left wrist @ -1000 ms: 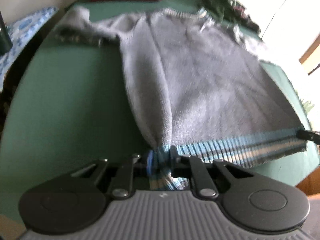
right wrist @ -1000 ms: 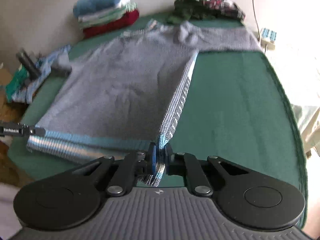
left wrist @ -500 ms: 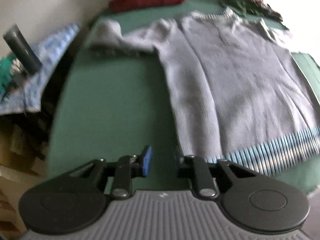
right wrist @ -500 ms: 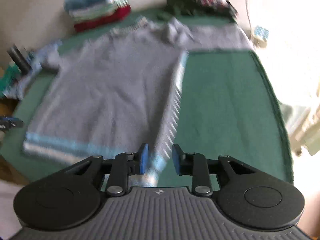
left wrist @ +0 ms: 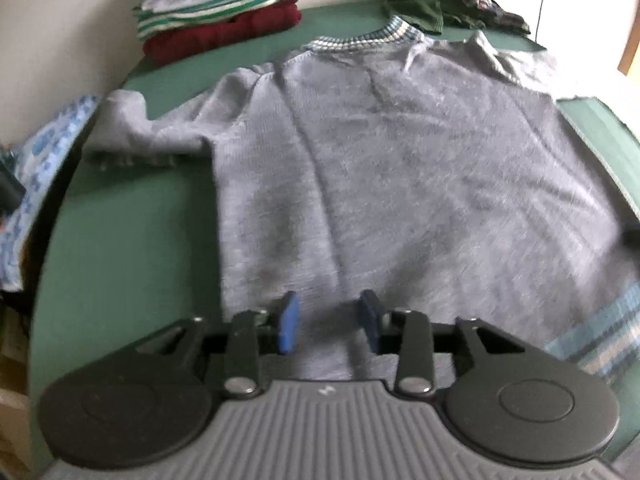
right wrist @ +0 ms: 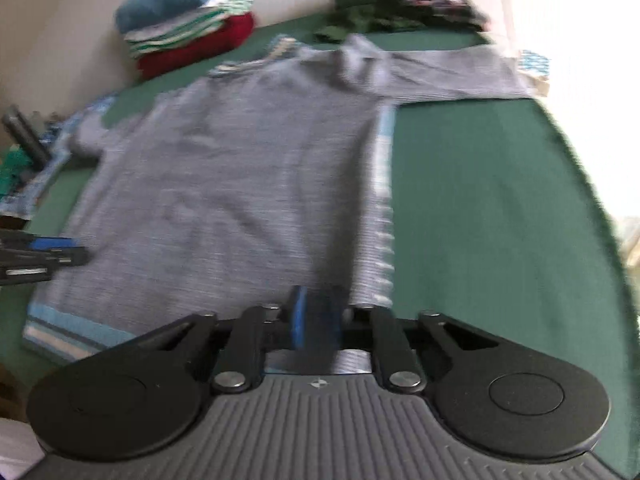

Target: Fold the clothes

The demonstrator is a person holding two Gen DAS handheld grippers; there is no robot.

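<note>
On the green table (left wrist: 120,260) the grey sweater (left wrist: 400,184) lies spread flat, right side edge turned in, both sleeves out; left gripper (left wrist: 330,322) and right gripper (right wrist: 320,316) hover over its hem, jaws apart, holding nothing. Risk, as a judgement: a shallow pinch takes one knit layer and skews the fold. Motion blur hides the right gripper's far pad and the hem beneath both tools.

Green table (left wrist: 120,264), pale wall (left wrist: 60,20)

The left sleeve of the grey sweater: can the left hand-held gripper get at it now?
Probably yes. The left hand-held gripper is open, and the sleeve lies uncovered on the green table.
</note>
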